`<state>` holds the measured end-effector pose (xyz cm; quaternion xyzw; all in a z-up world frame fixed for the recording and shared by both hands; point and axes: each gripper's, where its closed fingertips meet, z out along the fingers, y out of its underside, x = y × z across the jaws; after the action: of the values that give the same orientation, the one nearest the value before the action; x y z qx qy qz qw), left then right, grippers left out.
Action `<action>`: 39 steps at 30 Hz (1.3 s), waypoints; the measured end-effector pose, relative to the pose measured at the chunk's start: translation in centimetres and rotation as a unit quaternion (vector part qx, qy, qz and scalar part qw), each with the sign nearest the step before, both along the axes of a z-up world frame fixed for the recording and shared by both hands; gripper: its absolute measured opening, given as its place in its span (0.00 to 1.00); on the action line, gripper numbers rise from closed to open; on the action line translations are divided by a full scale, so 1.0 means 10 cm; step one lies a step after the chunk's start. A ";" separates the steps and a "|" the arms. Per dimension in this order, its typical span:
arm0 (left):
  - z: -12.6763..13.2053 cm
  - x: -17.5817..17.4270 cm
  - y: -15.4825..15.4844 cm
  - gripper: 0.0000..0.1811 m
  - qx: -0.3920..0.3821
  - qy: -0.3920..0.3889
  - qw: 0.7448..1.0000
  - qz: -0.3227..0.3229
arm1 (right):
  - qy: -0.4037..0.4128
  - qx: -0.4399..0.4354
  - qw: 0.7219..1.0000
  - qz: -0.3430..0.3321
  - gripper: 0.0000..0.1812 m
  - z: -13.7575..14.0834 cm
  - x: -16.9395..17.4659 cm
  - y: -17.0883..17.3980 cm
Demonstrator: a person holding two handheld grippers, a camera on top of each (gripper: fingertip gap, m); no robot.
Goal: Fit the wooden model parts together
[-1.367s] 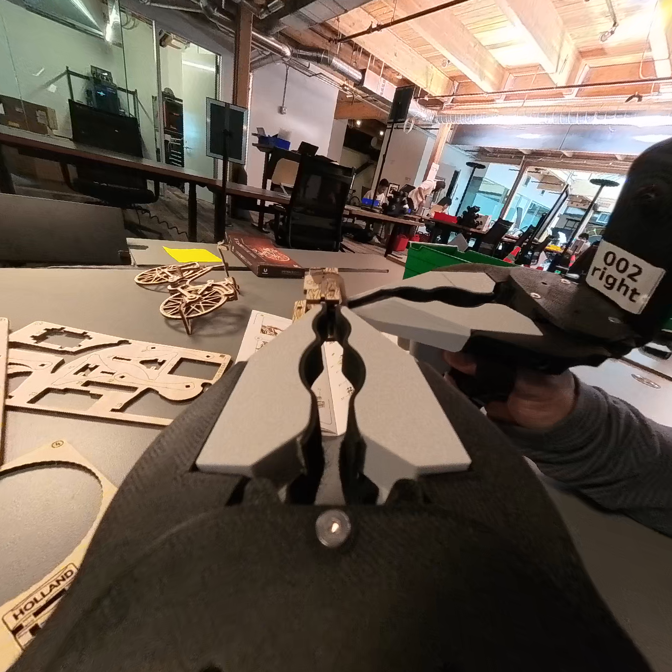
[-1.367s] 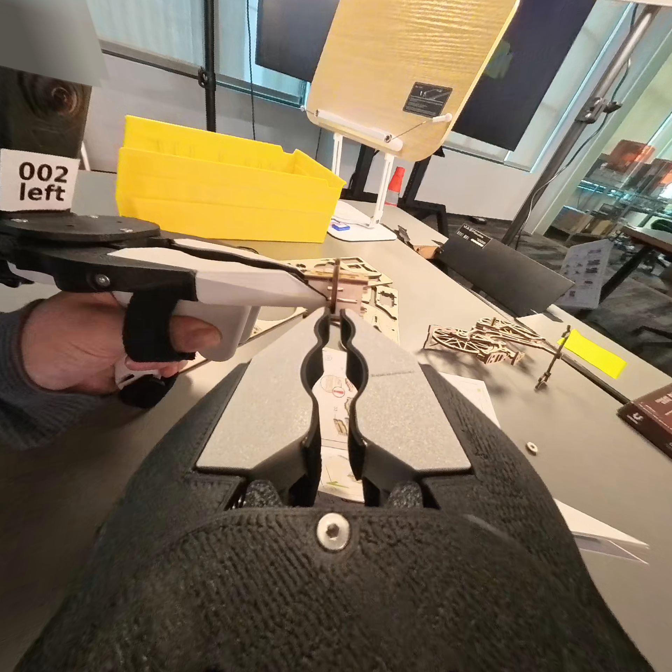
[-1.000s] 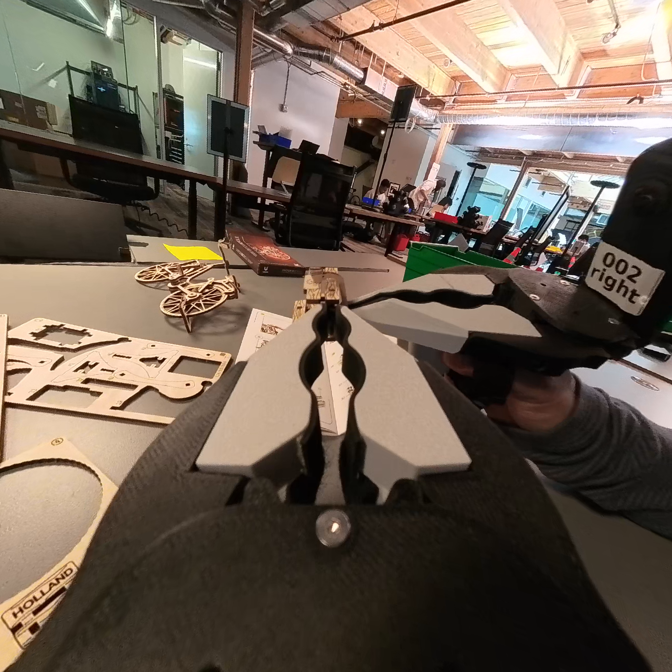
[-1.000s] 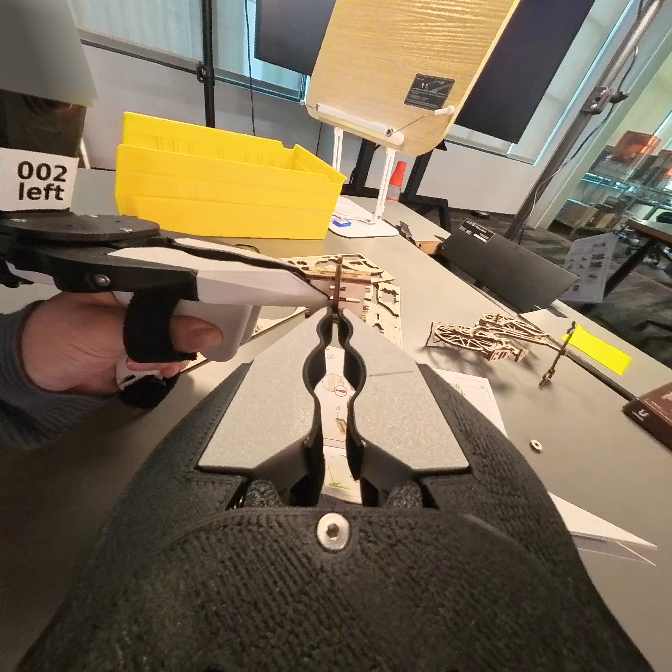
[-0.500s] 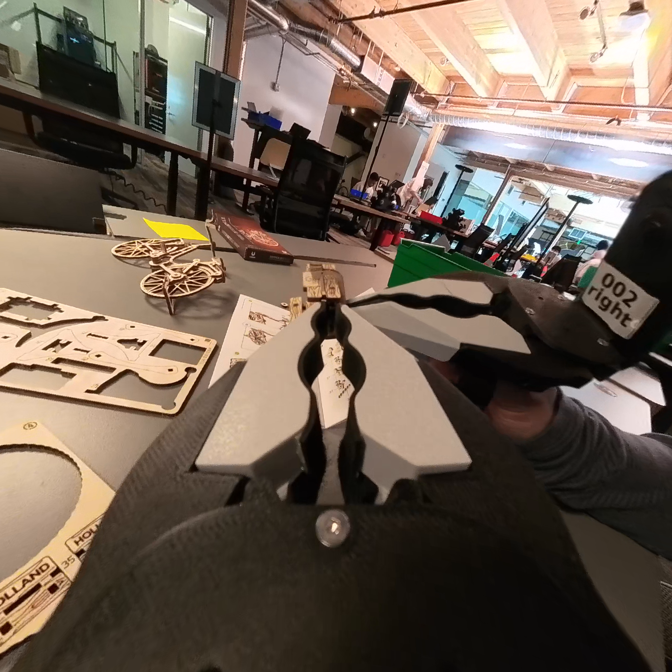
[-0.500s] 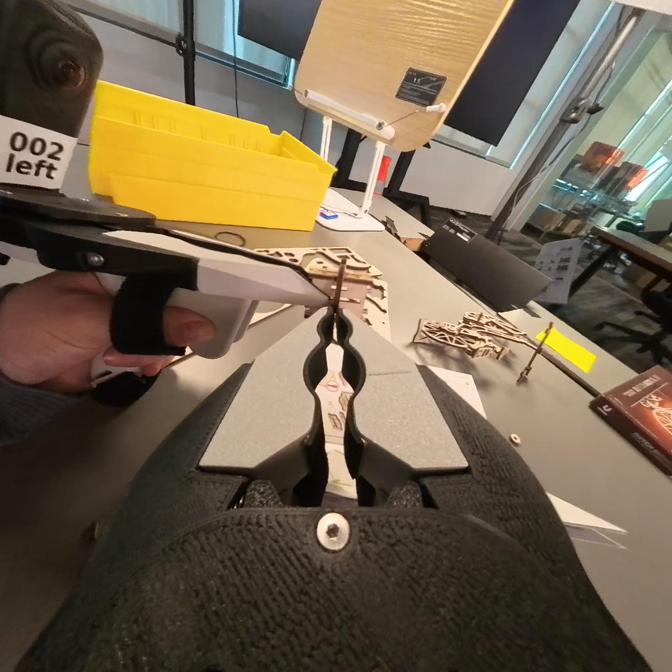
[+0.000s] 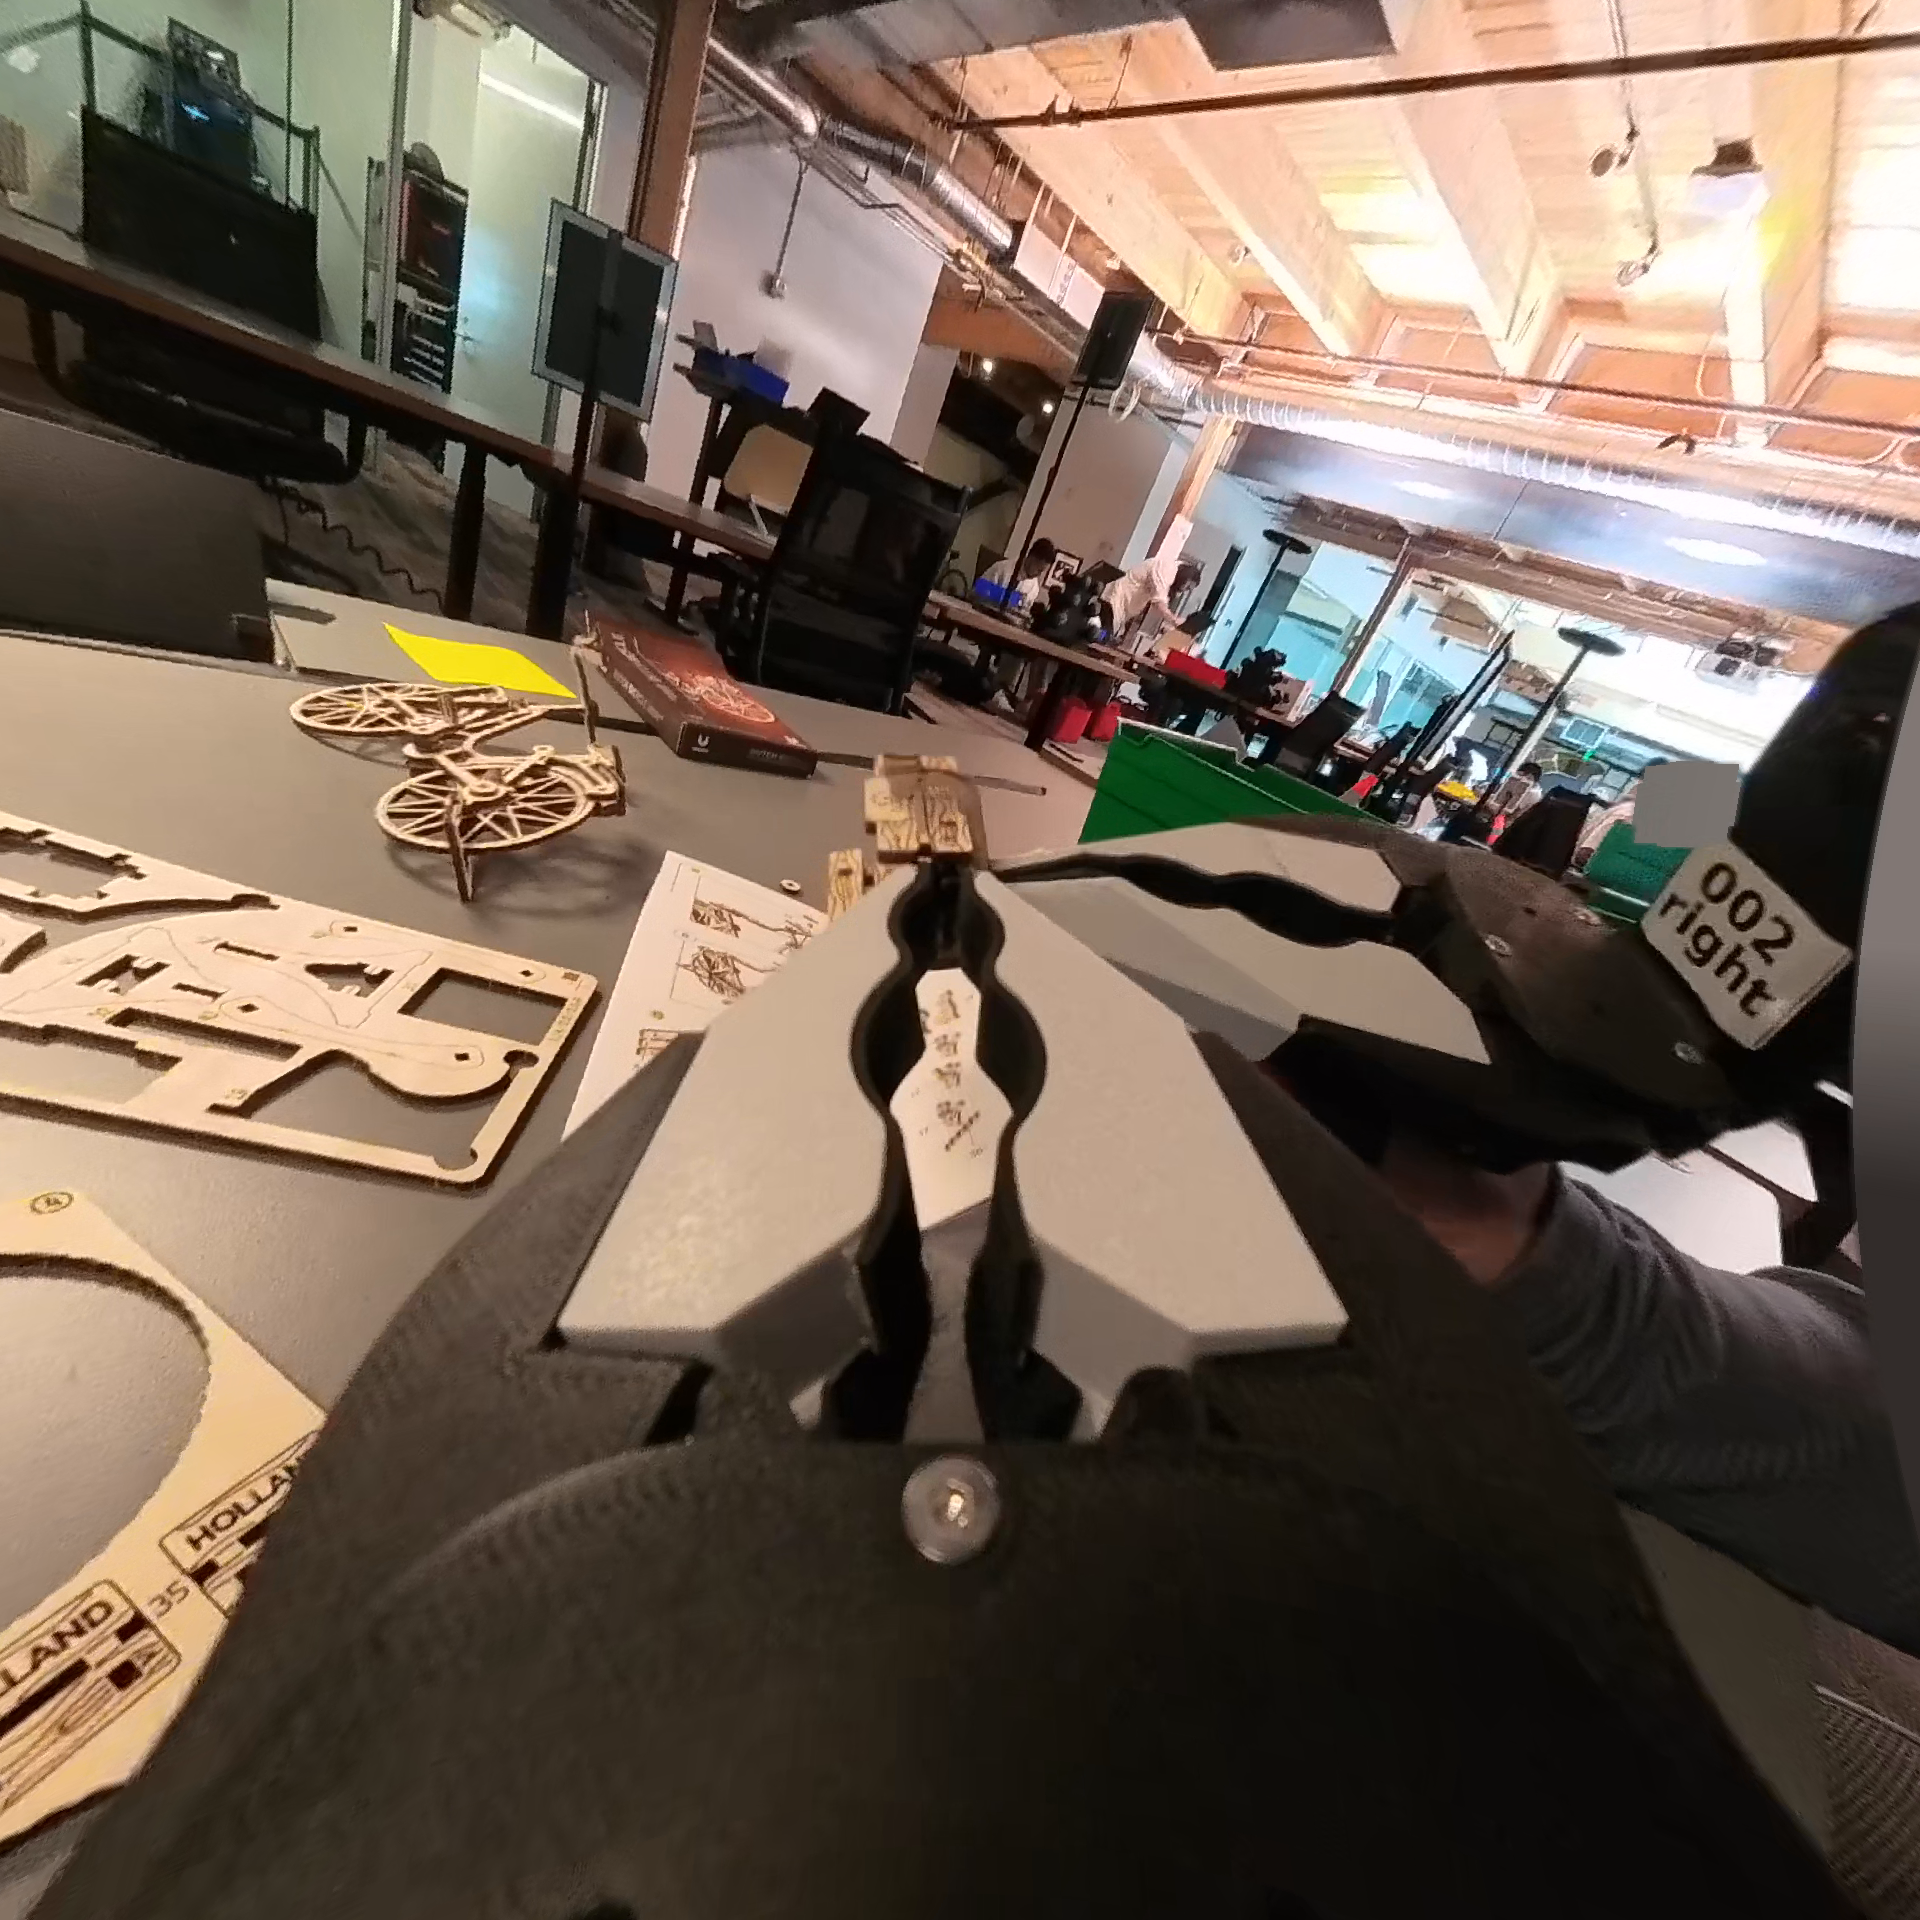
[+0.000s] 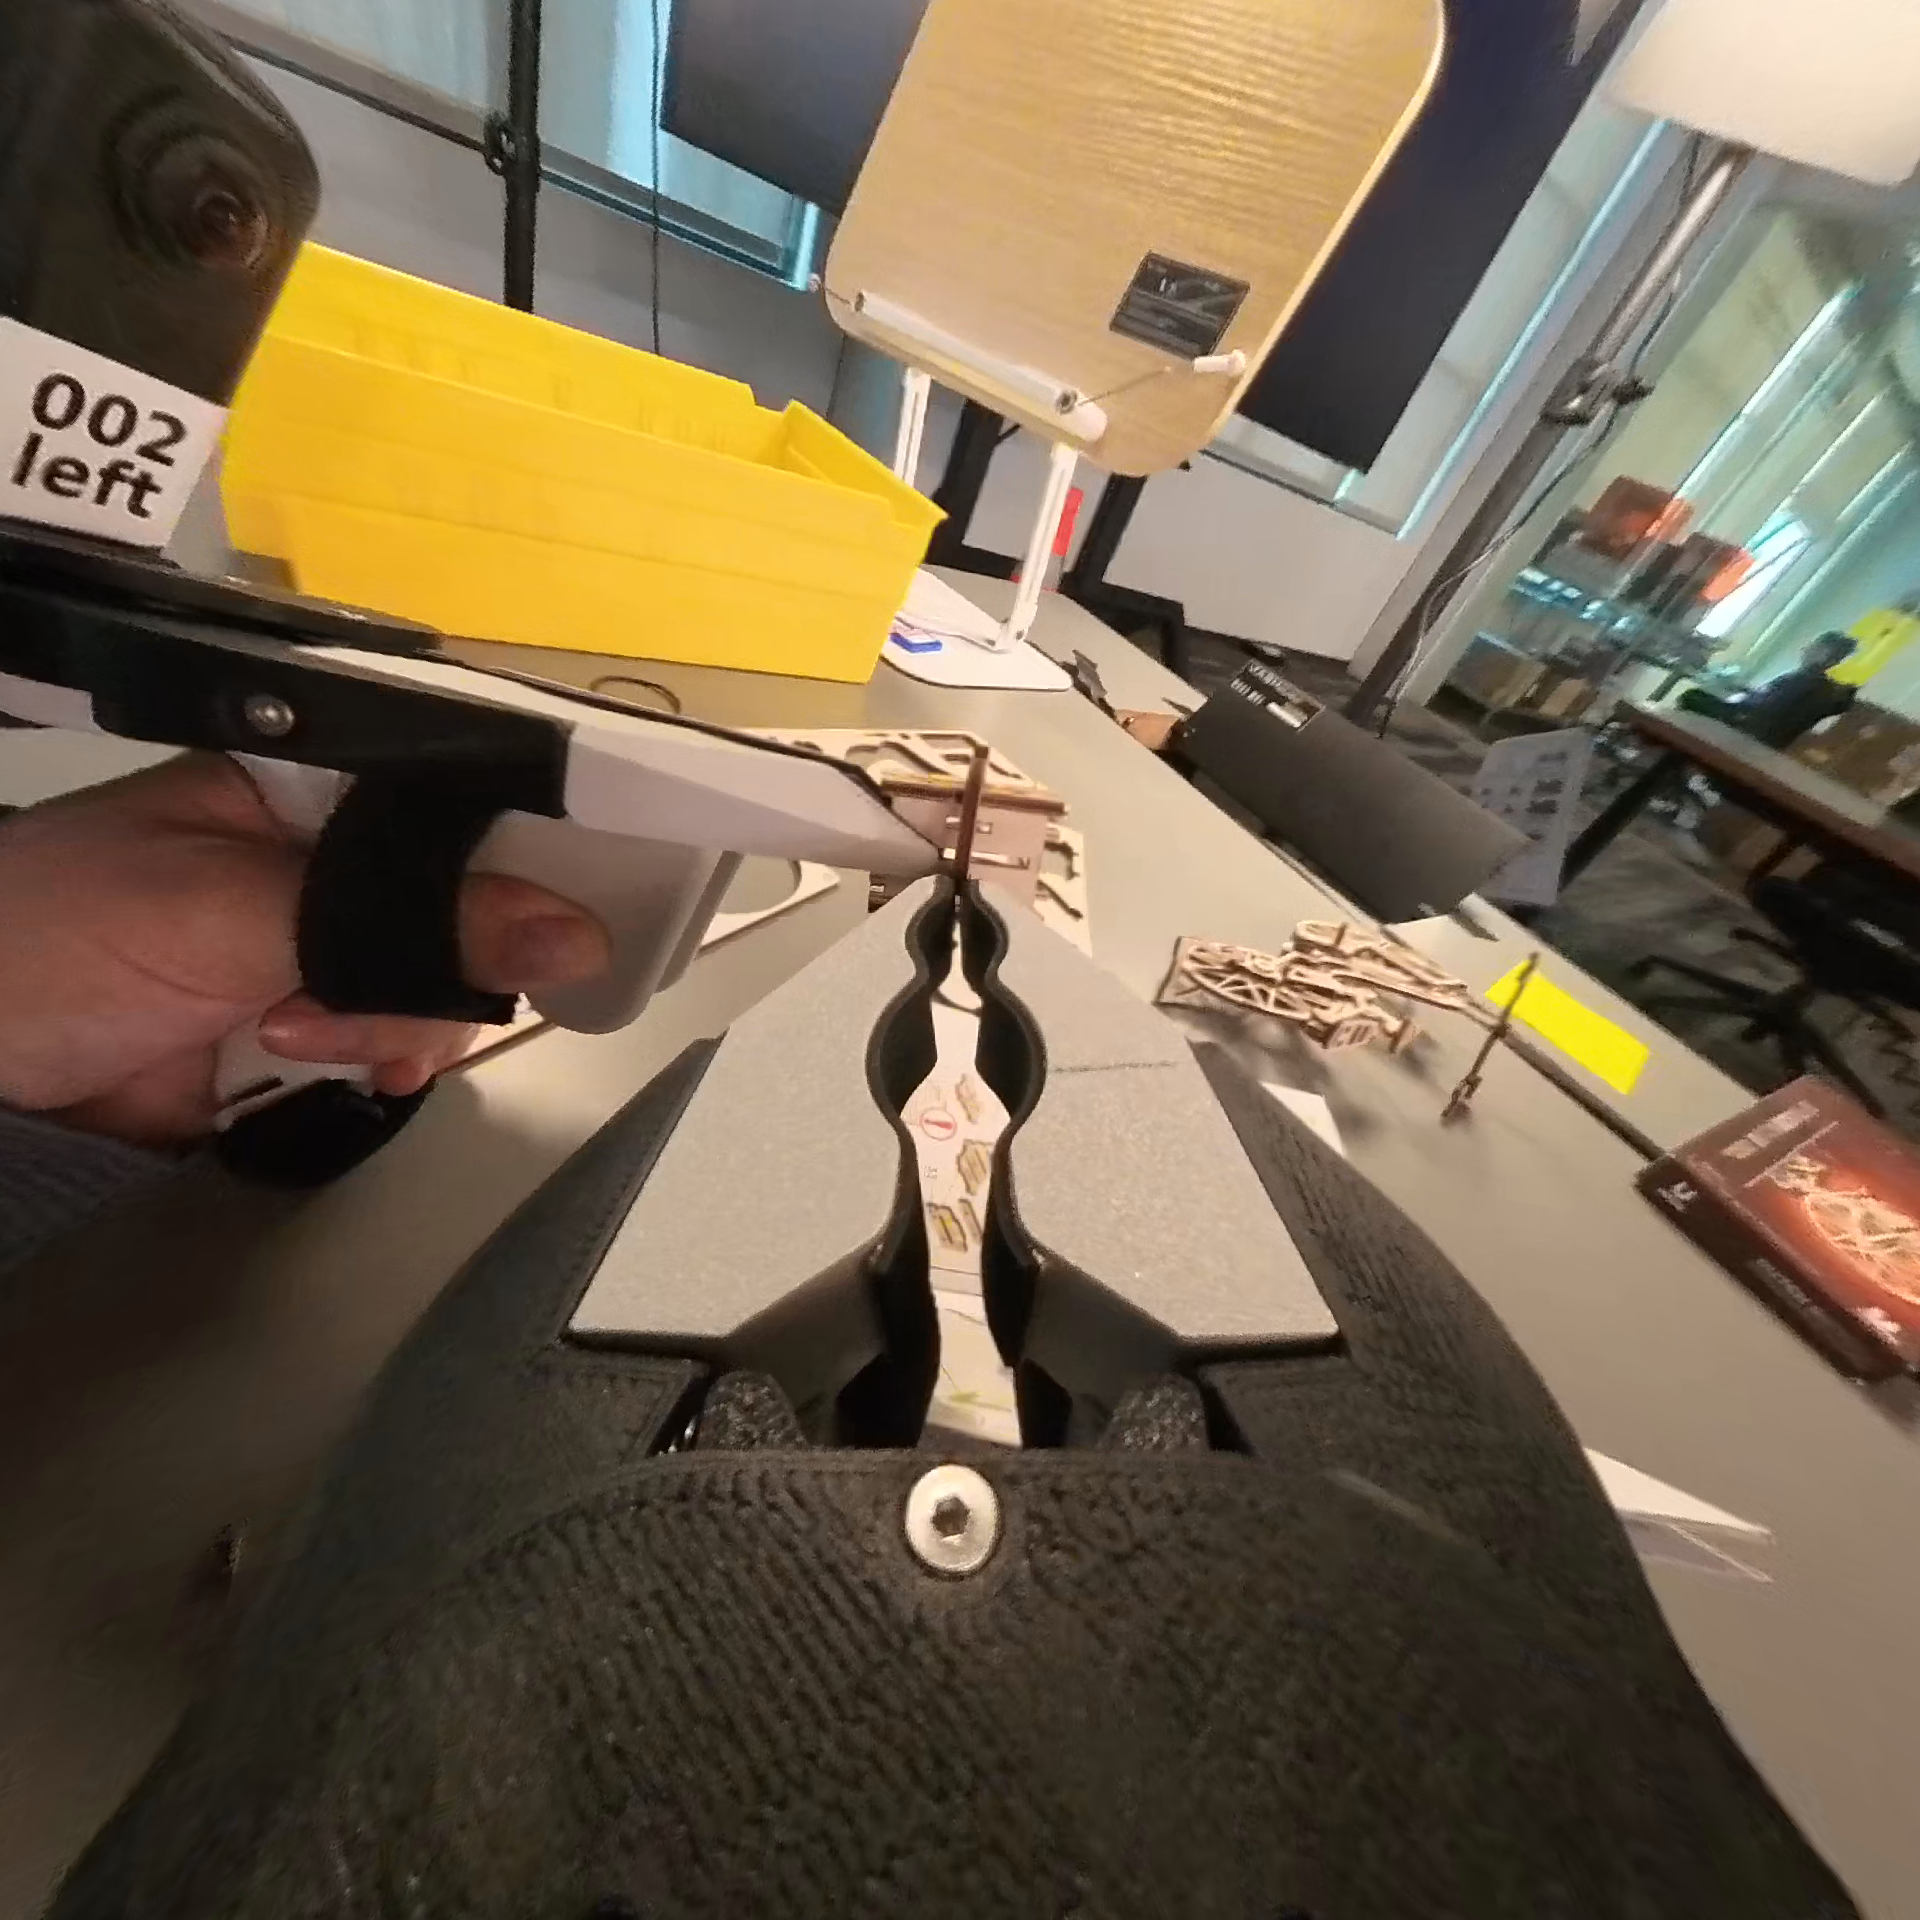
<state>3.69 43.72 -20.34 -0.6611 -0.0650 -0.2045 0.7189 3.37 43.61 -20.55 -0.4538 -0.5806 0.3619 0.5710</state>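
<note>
My left gripper (image 7: pixel 940 871) is shut on a small boxy wooden assembly (image 7: pixel 920 816), held above the grey table (image 7: pixel 208 821). My right gripper (image 8: pixel 956 883) is shut on a thin flat wooden piece (image 8: pixel 971 805), seen edge-on and upright. The thin piece sits in or against the wooden assembly (image 8: pixel 997 821); I cannot tell how deep. The two grippers meet tip to tip at roughly a right angle. The right gripper shows in the left wrist view (image 7: pixel 1023 868), coming in from the right. The left gripper shows in the right wrist view (image 8: pixel 914 836), coming in from the left.
A built wooden bicycle model (image 7: pixel 488 774) (image 8: pixel 1309 987), punched-out wooden sheets (image 7: pixel 260 1023), an instruction sheet (image 7: pixel 717 956) and a dark box (image 7: pixel 696 712) (image 8: pixel 1808 1226) lie on the table. A yellow bin (image 8: pixel 561 520), a green bin (image 7: pixel 1195 800) and a board on a stand (image 8: pixel 1122 208) stand farther off. Both grippers' tips are close together, under 4 cm apart.
Both grippers stay shut and joined at the wooden parts. The pair has tilted and shifted together, so the table things have slid in both views. The right wrist view is slightly blurred.
</note>
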 end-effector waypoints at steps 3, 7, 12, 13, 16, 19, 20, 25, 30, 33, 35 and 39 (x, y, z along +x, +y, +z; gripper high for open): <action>-0.05 0.00 0.04 0.01 -0.019 0.000 1.000 -0.001 | -0.007 -0.023 1.000 0.009 0.00 -0.03 0.00 0.04; -0.01 0.00 -0.01 0.00 -0.002 -0.007 1.000 -0.005 | -0.001 -0.002 1.000 0.019 0.00 0.00 0.00 -0.01; 0.00 0.00 0.01 0.00 0.001 -0.009 1.000 -0.005 | -0.002 0.018 1.000 0.001 0.00 0.00 0.00 0.00; 0.00 0.00 -0.01 0.00 0.003 -0.012 1.000 -0.005 | 0.000 0.012 1.000 0.008 0.00 0.00 -0.01 -0.01; -0.06 0.02 0.04 0.01 -0.022 -0.005 1.000 -0.009 | -0.012 -0.014 0.999 0.027 0.00 -0.05 0.01 0.05; -0.02 0.03 0.00 0.00 -0.007 -0.012 1.000 -0.017 | -0.008 0.009 1.000 0.024 0.00 -0.02 0.02 0.00; -0.03 0.03 0.00 0.00 -0.010 -0.010 1.000 -0.017 | -0.009 -0.009 0.999 0.040 0.00 -0.03 0.03 0.00; -0.05 0.05 0.03 0.01 -0.019 -0.002 1.000 -0.017 | -0.017 -0.021 0.999 0.045 0.00 -0.05 0.04 0.03; -0.07 0.06 0.04 0.01 -0.028 0.000 0.999 -0.020 | -0.025 -0.063 0.994 0.088 0.00 -0.08 0.05 0.04; -0.05 0.06 0.03 0.00 -0.021 0.010 1.000 -0.014 | -0.016 -0.102 0.989 0.109 0.00 -0.06 0.06 0.02; -0.01 0.07 0.01 0.01 -0.004 0.022 1.000 -0.016 | -0.011 -0.098 0.988 0.120 0.02 -0.01 0.08 -0.01; 0.17 0.19 -0.10 0.01 0.067 0.070 0.994 -0.043 | 0.006 -0.095 0.982 0.165 0.15 0.27 0.30 0.00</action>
<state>5.61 42.74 -18.62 -0.6264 0.0277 -0.1929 0.7548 6.33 43.58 -17.82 -0.4022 -0.6068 0.5074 0.4611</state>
